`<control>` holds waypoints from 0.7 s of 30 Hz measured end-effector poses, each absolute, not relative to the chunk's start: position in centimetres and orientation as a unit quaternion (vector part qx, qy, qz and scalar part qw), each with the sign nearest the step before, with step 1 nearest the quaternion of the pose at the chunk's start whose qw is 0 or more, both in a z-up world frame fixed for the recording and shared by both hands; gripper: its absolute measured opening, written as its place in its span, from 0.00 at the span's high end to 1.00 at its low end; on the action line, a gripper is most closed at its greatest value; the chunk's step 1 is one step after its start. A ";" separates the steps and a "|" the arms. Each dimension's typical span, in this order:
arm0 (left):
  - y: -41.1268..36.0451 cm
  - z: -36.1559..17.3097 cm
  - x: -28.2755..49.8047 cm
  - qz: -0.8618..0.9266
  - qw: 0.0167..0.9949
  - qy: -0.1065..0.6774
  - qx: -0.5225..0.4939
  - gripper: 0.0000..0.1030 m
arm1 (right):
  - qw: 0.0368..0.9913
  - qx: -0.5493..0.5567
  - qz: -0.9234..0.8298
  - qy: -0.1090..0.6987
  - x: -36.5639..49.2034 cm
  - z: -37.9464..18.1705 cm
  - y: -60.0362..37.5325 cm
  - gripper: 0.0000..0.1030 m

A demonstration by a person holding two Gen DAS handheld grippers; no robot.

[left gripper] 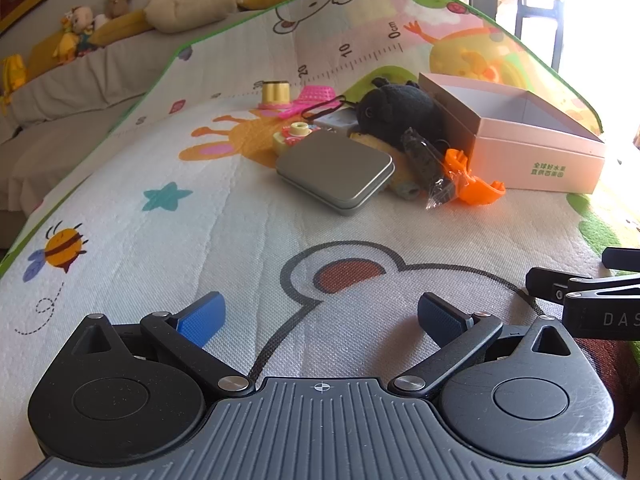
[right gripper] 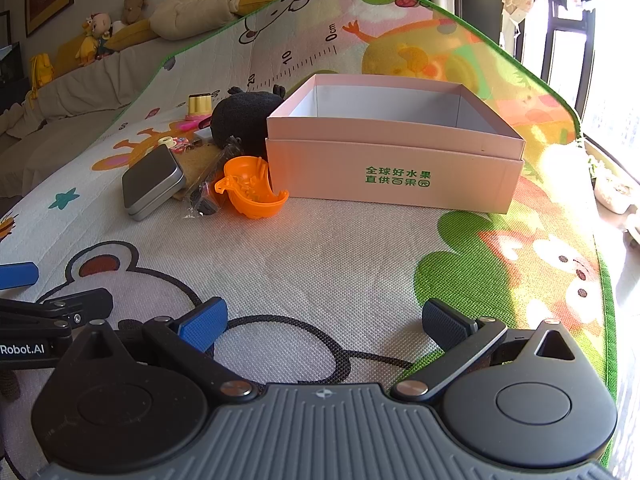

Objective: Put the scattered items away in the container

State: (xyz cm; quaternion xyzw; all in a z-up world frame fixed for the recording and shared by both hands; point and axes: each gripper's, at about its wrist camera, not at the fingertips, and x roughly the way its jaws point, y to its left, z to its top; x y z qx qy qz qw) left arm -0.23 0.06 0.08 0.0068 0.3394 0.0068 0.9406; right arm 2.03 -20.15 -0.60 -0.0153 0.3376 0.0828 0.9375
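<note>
Left wrist view: left gripper point(left gripper: 320, 322) low over the play mat point(left gripper: 160, 168), blue pads point(left gripper: 202, 318) spread apart, nothing between them.
Pile: ahead and slightly right, well apart from the gripper; grey tin point(left gripper: 335, 171) nearest, long axis running near-left to far-right; black plush toy point(left gripper: 396, 114) behind it, touching the pink box point(left gripper: 532, 152); wrapped dark packet point(left gripper: 428, 168) and orange plastic toy point(left gripper: 476, 182) just beside the box wall.
Farther items: yellow cylinder point(left gripper: 275, 93) and pink plastic piece point(left gripper: 314, 98) behind the pile.
Open room: bare mat between gripper and tin; approach looks unobstructed.

Right wrist view: right gripper point(right gripper: 324, 320), fingers apart, empty.
Container: pink box point(right gripper: 394, 168) straight ahead, open top, interior looks empty; task judged barely begun.
Pile: ahead-left; orange plastic toy point(right gripper: 250, 190) touching the box's left corner, grey tin point(right gripper: 154, 182) further left.
Nearer arm: left for the tin, right for the box side (judgement).
Edges: green mat border point(right gripper: 600, 240) close on the right.
</note>
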 end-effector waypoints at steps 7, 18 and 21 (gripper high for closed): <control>0.1 0.0 -0.1 0.006 0.941 0.339 0.006 0.00 | 0.938 -0.015 0.083 0.338 2.0 -0.6 -20.3 0.00; 0.2 0.0 -0.1 0.006 0.941 0.340 0.006 0.00 | 0.937 -0.015 0.083 0.338 2.0 -0.6 -20.2 0.00; 0.1 0.0 -0.1 0.007 0.940 0.340 0.007 0.00 | 0.937 -0.016 0.083 0.338 1.9 -0.5 -20.3 0.00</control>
